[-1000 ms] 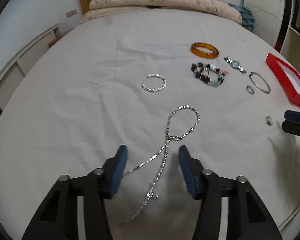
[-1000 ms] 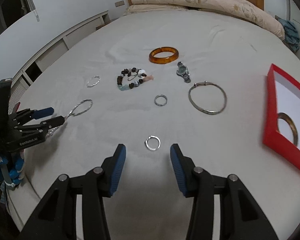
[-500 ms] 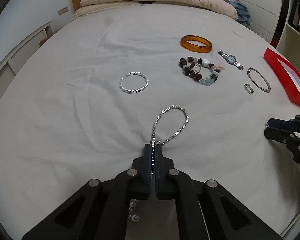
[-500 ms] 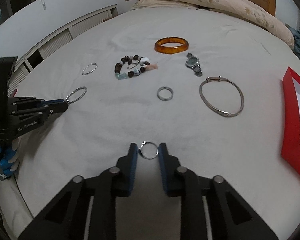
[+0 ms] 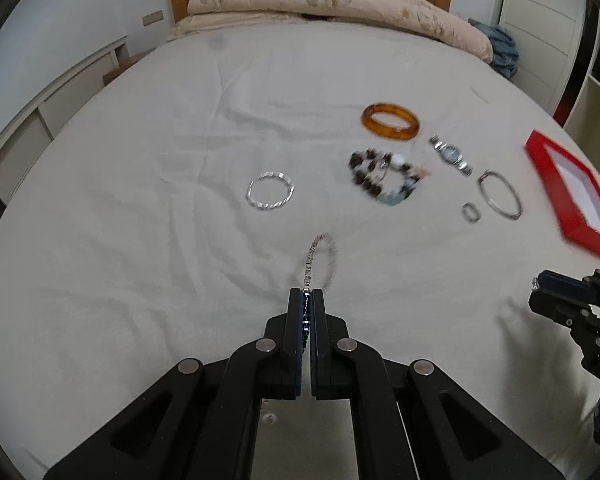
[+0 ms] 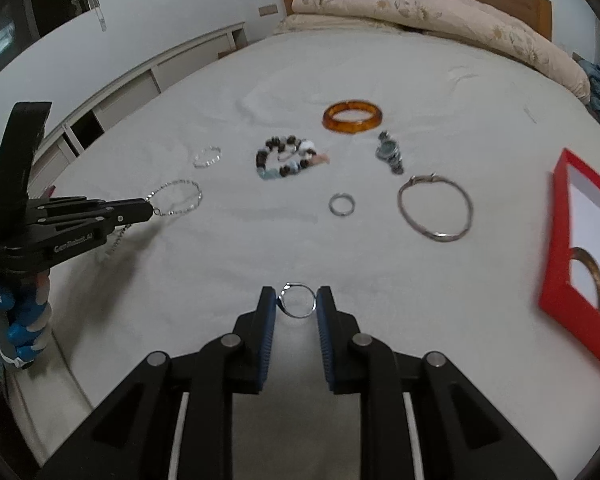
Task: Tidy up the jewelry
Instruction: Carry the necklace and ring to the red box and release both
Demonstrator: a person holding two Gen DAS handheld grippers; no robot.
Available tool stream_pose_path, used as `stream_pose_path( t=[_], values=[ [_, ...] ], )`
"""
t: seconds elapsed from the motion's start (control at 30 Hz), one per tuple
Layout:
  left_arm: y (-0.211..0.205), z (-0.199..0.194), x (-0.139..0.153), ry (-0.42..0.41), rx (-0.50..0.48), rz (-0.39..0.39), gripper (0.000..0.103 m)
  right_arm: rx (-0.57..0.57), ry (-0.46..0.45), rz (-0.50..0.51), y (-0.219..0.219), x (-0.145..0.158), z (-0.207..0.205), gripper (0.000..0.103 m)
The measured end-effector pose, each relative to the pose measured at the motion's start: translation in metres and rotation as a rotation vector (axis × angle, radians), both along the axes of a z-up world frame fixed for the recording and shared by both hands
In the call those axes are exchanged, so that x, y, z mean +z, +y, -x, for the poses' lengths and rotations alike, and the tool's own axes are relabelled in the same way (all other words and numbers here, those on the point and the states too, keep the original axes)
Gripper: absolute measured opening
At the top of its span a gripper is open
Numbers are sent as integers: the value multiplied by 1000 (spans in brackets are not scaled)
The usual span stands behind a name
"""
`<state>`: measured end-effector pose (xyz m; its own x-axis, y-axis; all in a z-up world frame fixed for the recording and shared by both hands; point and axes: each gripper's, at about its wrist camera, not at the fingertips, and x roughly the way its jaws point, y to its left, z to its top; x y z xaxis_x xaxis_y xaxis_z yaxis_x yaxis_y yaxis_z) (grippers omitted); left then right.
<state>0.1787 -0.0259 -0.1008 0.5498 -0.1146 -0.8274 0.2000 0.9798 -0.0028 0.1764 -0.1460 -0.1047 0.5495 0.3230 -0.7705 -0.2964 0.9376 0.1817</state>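
My left gripper is shut on a silver chain necklace and holds it off the white bed; its loop sticks out past the tips and the rest hangs below, as the right wrist view shows. My right gripper is shut on a small silver ring, pinched between the blue pads, lifted a little above the sheet. The red jewelry box lies open at the right with a bangle inside. The box also shows in the left wrist view.
On the sheet lie an amber bangle, a beaded bracelet, a wristwatch, a thin silver bangle, a silver ring and a twisted silver bracelet. A folded quilt lies at the headboard.
My left gripper closed on the necklace and has lifted it, drawing the loop in. My right gripper closed on the small ring and has raised it off the sheet.
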Motion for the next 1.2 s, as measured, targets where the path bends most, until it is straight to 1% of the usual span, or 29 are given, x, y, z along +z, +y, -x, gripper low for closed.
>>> stream_pose_path(
  t=[0.13, 0.23, 0.33, 0.43, 0.57, 0.63, 0.67, 0.73, 0.83, 0.97, 1.03, 1.1, 1.2],
  values=[
    [-16, 9, 24, -21, -29, 21, 2, -32, -37, -8, -17, 25, 18, 19],
    [-40, 12, 43, -41, -72, 37, 2, -77, -64, -13, -43, 44, 32, 19],
    [-73, 10, 64, -58, -118, 71, 2, -120, -89, -7, -72, 60, 43, 19],
    [-113, 4, 86, -76, -167, 120, 2, -167, -109, 11, -109, 74, 49, 19],
    [-180, -16, 119, -102, -254, 201, 2, -240, -139, 58, -169, 89, 48, 19],
    [-211, -25, 130, -110, -292, 234, 2, -271, -147, 68, -193, 93, 45, 19],
    [-233, -33, 135, -114, -318, 252, 2, -291, -151, 72, -207, 94, 41, 19],
    [-265, -44, 139, -115, -352, 278, 2, -322, -156, 79, -233, 93, 32, 19],
    [-314, -61, 134, -105, -399, 306, 2, -348, -152, 86, -261, 86, 15, 19],
    [-370, -88, 105, -43, -421, 320, 2, -365, -130, 93, -290, 69, -7, 19],
    [-385, -97, 87, -19, -417, 303, 2, -363, -108, 99, -302, 56, -18, 19],
    [-398, -106, 59, 26, -407, 272, 2, -363, -86, 105, -310, 43, -24, 19],
    [-401, -109, 22, 62, -391, 195, 2, -345, -44, 113, -316, 21, -33, 19]
  ],
)
